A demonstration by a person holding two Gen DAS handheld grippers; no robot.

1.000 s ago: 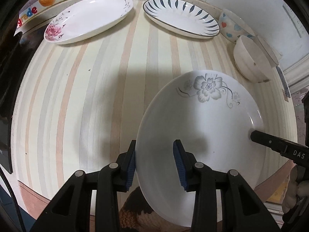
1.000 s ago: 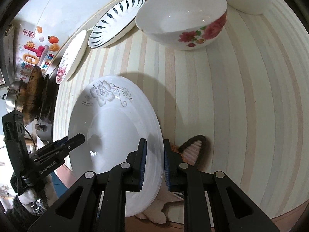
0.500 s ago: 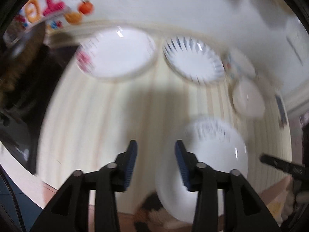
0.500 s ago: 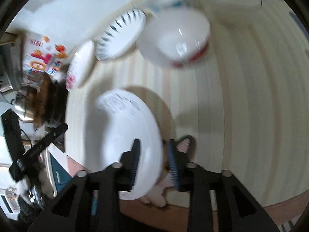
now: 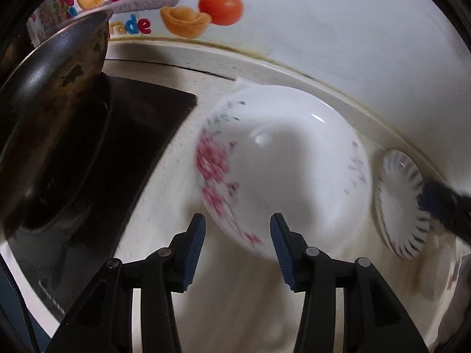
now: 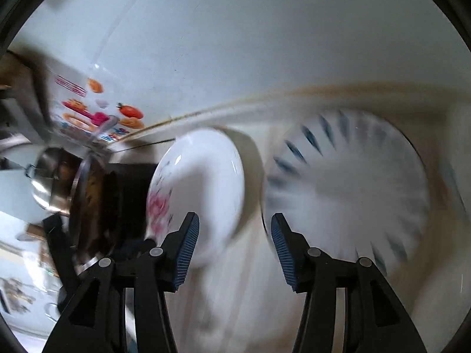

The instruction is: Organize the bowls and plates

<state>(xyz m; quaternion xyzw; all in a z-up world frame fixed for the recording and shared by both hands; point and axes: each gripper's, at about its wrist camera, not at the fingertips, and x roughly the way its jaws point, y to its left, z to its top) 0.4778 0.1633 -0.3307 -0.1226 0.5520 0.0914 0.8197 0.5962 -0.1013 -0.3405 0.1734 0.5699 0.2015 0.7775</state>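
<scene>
A white plate with pink roses (image 5: 282, 170) lies on the counter near the back wall, just ahead of my open, empty left gripper (image 5: 238, 247). It also shows in the right wrist view (image 6: 200, 188), left of my open, empty right gripper (image 6: 235, 244). A white plate with dark blue leaf marks (image 6: 347, 194) lies right of the rose plate, just ahead and right of the right gripper; in the left wrist view (image 5: 400, 206) it sits at the far right. Both views are blurred by motion.
A black cooktop (image 5: 123, 158) with a dark wok (image 5: 50, 88) stands left of the rose plate. A steel pot (image 6: 53, 182) sits at the far left. The back wall with fruit stickers (image 5: 220, 6) runs close behind the plates.
Both grippers have let go of the grey-flower plate, opened wide and swung toward the back of the counter. The left now faces the rose plate, the right the blue-leaf plate.
</scene>
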